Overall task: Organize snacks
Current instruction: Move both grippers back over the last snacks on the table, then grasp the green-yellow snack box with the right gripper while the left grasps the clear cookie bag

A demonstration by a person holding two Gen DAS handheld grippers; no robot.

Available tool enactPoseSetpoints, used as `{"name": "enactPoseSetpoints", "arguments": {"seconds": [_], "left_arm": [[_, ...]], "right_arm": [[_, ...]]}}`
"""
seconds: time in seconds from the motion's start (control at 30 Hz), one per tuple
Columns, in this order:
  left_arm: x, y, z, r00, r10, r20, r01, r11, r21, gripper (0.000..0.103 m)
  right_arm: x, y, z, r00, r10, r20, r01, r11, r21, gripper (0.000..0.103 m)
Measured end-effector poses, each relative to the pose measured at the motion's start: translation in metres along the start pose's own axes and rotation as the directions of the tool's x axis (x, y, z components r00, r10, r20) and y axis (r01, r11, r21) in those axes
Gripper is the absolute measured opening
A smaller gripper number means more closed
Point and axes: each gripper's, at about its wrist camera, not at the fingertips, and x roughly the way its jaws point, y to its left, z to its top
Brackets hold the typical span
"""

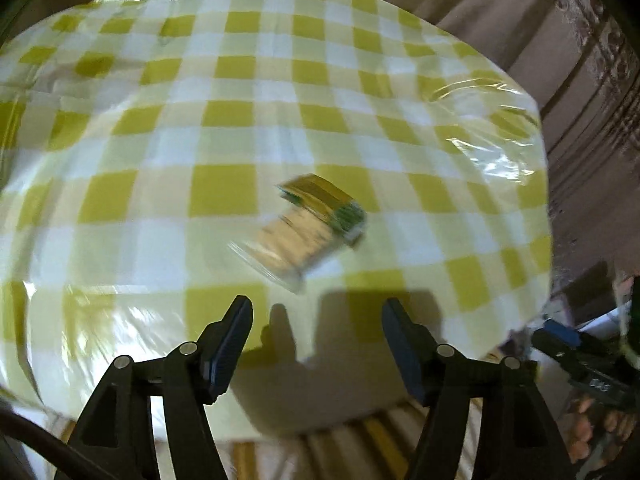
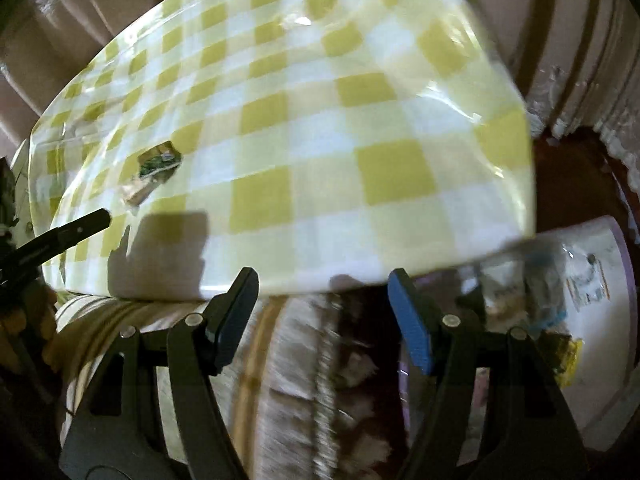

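A clear-wrapped pack of crackers with a green and gold end (image 1: pixel 304 224) lies on the table under a yellow and white checked cloth (image 1: pixel 240 120). My left gripper (image 1: pixel 318 312) is open and empty, just short of the pack, above the table's near edge. The pack also shows small in the right wrist view (image 2: pixel 154 172). My right gripper (image 2: pixel 322 284) is open and empty, off the table's near edge, beside a white tub (image 2: pixel 608 320) holding several snack packets (image 2: pixel 560 292). The left gripper's finger (image 2: pixel 80 228) shows at the left there.
Clear plastic film covers the checked cloth (image 2: pixel 360 120). Beige striped curtains or upholstery (image 1: pixel 580 80) surround the table. Striped fabric (image 2: pixel 300 380) lies below the table edge. The right gripper (image 1: pixel 576 352) appears at the far right of the left wrist view.
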Motion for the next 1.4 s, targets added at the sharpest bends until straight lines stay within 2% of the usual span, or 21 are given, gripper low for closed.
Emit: {"name": "enactPoseSetpoints", "arguments": {"seconds": [0.1, 0.17, 0.43, 0.7, 0.8, 1.03, 1.17, 1.27, 1.33, 1.4], "left_arm": [[0.007, 0.005, 0.008, 0.999, 0.039, 0.009, -0.039, 0.997, 0.063, 0.07], [0.013, 0.006, 0.012, 0.999, 0.038, 0.002, -0.038, 0.993, 0.113, 0.071], [0.039, -0.001, 0.025, 0.998, 0.058, -0.007, -0.053, 0.953, 0.299, 0.071], [0.049, 0.008, 0.03, 0.999, -0.037, -0.028, 0.044, 0.951, 0.306, 0.068], [0.048, 0.01, 0.029, 0.999, -0.049, -0.018, 0.052, 0.947, 0.316, 0.063], [0.047, 0.014, 0.03, 0.997, -0.08, -0.011, 0.08, 0.944, 0.32, 0.062], [0.047, 0.015, 0.03, 0.996, -0.087, -0.008, 0.085, 0.942, 0.323, 0.062], [0.047, 0.015, 0.03, 0.996, -0.085, -0.007, 0.083, 0.942, 0.326, 0.062], [0.047, 0.015, 0.03, 0.997, -0.079, -0.004, 0.076, 0.941, 0.329, 0.06], [0.046, 0.015, 0.029, 0.997, -0.072, -0.004, 0.069, 0.942, 0.329, 0.054]], "right_arm": [[0.007, 0.017, 0.009, 1.0, 0.01, 0.0, -0.01, 1.0, -0.027, 0.07], [0.013, 0.024, 0.016, 1.0, 0.018, 0.001, -0.018, 0.999, -0.036, 0.07], [0.032, 0.056, 0.044, 0.998, 0.064, 0.014, -0.063, 0.995, -0.072, 0.071], [0.06, 0.107, 0.079, 0.99, 0.141, 0.011, -0.137, 0.972, -0.192, 0.077], [0.074, 0.127, 0.092, 0.984, 0.176, -0.003, -0.172, 0.955, -0.243, 0.078], [0.116, 0.158, 0.115, 0.97, 0.228, -0.081, -0.242, 0.907, -0.344, 0.079], [0.127, 0.168, 0.119, 0.956, 0.271, -0.116, -0.295, 0.88, -0.372, 0.079], [0.138, 0.171, 0.122, 0.949, 0.282, -0.142, -0.315, 0.88, -0.355, 0.079], [0.138, 0.175, 0.122, 0.951, 0.276, -0.138, -0.308, 0.878, -0.367, 0.075], [0.137, 0.178, 0.119, 0.96, 0.25, -0.129, -0.281, 0.874, -0.396, 0.063]]}}
